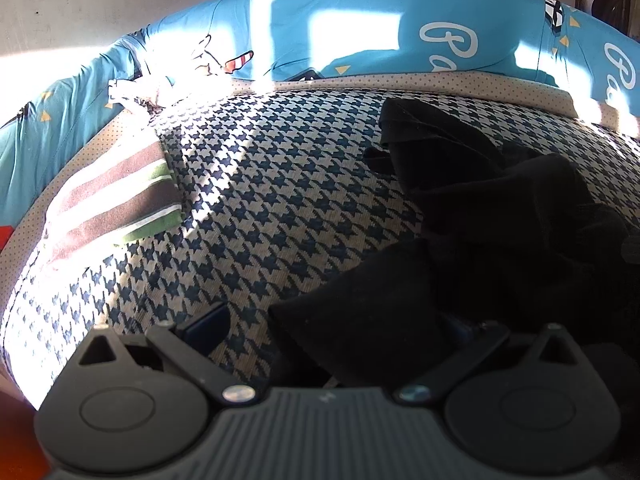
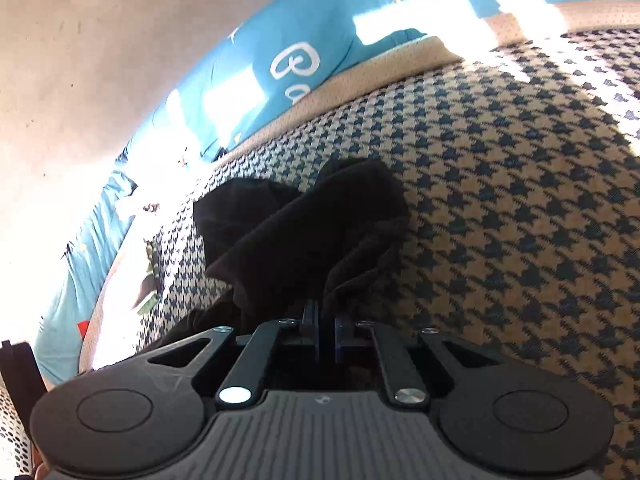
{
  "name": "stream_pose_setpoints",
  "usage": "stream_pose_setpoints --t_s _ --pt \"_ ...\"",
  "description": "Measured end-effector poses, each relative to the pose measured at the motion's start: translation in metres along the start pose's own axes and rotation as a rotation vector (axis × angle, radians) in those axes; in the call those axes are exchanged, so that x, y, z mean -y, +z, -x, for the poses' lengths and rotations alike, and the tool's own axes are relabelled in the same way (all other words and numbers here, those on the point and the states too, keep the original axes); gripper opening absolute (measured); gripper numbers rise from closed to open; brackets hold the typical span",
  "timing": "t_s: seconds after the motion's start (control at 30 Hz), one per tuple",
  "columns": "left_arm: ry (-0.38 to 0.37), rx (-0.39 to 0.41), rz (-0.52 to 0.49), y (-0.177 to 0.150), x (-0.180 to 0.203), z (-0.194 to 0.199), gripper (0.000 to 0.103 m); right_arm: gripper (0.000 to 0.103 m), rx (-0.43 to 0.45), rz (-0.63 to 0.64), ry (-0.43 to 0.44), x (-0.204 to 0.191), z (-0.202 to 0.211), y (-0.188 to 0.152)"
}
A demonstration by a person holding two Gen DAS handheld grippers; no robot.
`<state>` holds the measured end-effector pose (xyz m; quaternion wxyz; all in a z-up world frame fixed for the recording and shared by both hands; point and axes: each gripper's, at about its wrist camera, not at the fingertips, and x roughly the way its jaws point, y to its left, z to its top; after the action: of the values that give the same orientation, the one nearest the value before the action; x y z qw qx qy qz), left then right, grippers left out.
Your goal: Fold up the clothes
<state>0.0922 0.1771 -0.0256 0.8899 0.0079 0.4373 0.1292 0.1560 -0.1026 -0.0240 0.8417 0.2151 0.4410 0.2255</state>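
Right gripper (image 2: 326, 320): sitting nearest in its own view, jaws drawn close together and clenching a fold of the black garment (image 2: 304, 220), which is bunching up directly ahead of the fingers.

Left gripper (image 1: 332, 340): jaws standing wide apart, released; one blue finger (image 1: 204, 332) is showing over the houndstooth cover (image 1: 260, 200), the other is lying hidden under black cloth, with nothing pinched between them.

Black garment: lying crumpled on the houndstooth cover, spreading from the left gripper toward the far edge of the bed.

Striped folded cloth (image 1: 120, 196): resting at the cover's left edge, brown, white and green bands, well apart from the garment.

Cream dotted sheet (image 1: 440, 84): bordering the cover's far edge.

Blue printed quilt (image 1: 360, 28): running along the far side, sunlight falling across it.
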Motion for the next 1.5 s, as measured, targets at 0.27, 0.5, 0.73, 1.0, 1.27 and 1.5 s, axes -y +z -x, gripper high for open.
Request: stream_pose_setpoints --t_s 0.27,0.5,0.73,1.0,1.27,1.5 --pt "0.002 0.04 0.004 0.006 0.01 0.009 0.103 0.008 0.166 -0.061 -0.077 0.023 0.049 0.022" --pt "0.0 0.054 -0.02 0.006 0.025 0.012 0.103 0.003 0.254 -0.1 -0.16 0.046 0.083 0.03" --pt "0.018 0.054 -0.034 0.004 0.037 0.01 0.103 0.011 0.128 -0.146 -0.126 0.059 0.071 0.02" --pt "0.017 0.043 -0.027 0.003 0.034 0.008 0.103 0.049 0.035 -0.158 -0.06 0.053 0.05 0.01" --pt "0.009 0.036 -0.018 0.004 0.032 0.006 0.103 0.063 -0.037 -0.159 -0.044 0.049 0.018 0.0" --pt "0.01 0.051 0.019 0.009 0.028 0.007 0.103 0.025 -0.048 -0.111 -0.042 0.037 0.0 -0.003"
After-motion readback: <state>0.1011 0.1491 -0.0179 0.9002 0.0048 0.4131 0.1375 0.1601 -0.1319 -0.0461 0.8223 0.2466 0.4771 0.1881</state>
